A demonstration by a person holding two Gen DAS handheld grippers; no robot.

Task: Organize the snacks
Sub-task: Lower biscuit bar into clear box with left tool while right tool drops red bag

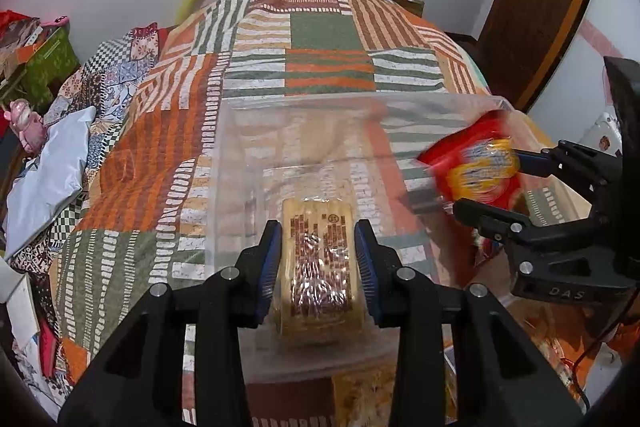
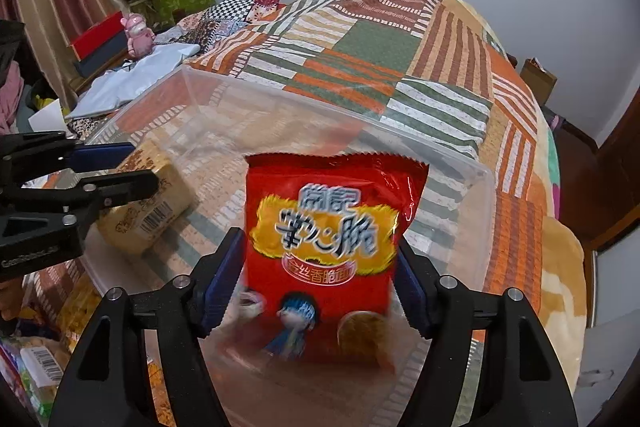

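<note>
**Two snack packs at the clear box**

Two grippers are over the clear plastic box, which stands on the patchwork bedspread.

Your left gripper points down into the box. Its blue pads press on both sides of a beige snack pack with brown print, so the jaws are narrow and closed on this pack. In the right wrist view you see the same pack low in the left part of the box, with a barcode on its end. Whether it already rests on the bottom, I cannot tell.

Your right gripper holds its jaws about half open. The red snack bag with the yellow label stands between the blue pads. The bag is blurred, and a small gap seems to show at each side, so the pads do not look pressed on it. It is over the right part of the box, close to the near wall.

More snack packets lie on the bed near the box, at the lower left of the right wrist view.
</note>
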